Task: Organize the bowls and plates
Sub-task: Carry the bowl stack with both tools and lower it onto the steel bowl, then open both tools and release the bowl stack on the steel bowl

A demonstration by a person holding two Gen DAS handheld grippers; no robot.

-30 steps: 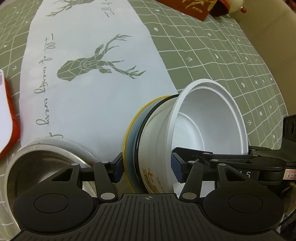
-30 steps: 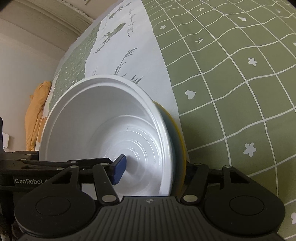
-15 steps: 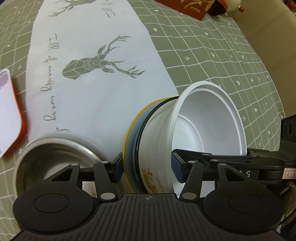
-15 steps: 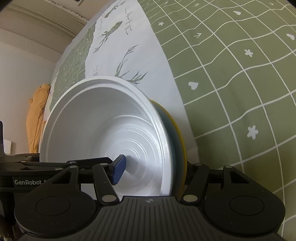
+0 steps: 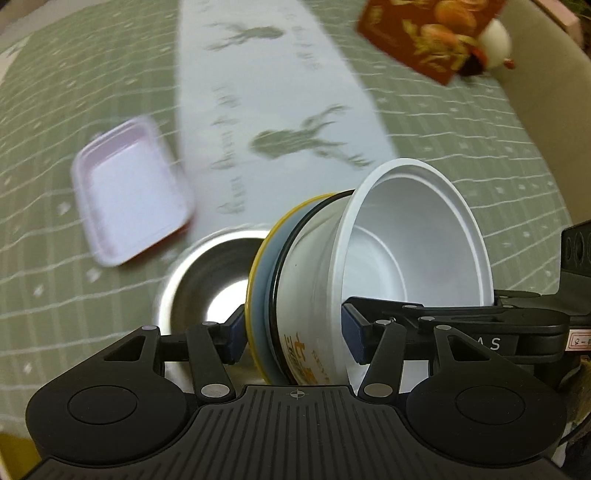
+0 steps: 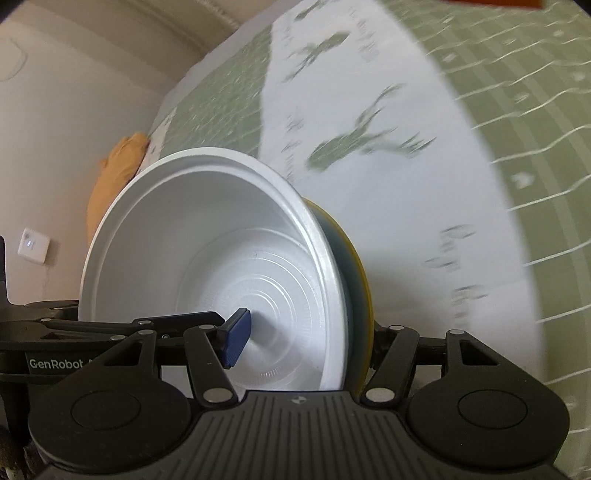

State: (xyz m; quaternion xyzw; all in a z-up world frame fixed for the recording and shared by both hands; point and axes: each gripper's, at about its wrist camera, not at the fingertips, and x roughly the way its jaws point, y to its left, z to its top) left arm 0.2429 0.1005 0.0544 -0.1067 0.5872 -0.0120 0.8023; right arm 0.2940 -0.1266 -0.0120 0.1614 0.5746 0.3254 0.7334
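A stack of a white bowl [image 5: 417,258] nested on a yellow-rimmed blue-grey plate [image 5: 260,291] is tipped on its side and held in the air above the table. My left gripper [image 5: 295,338] is shut on the stack, one finger behind the plate, one inside the bowl. My right gripper [image 6: 303,343] is shut on the same stack, with the bowl [image 6: 207,273] and plate edge [image 6: 356,277] between its fingers. A steel bowl [image 5: 207,291] sits on the table below and left of the stack.
A white rectangular dish with a red outside [image 5: 129,195] lies on the green checked cloth at left. A white deer-print runner [image 5: 273,110] runs down the middle. A red box [image 5: 421,33] sits at the far right. A wall [image 6: 74,92] and orange cloth [image 6: 114,177] lie beyond the table edge.
Both grippers have lifted the stack up and back from the table. The steel bowl and the white dish now show fully, smaller and farther below. The background is motion-blurred.
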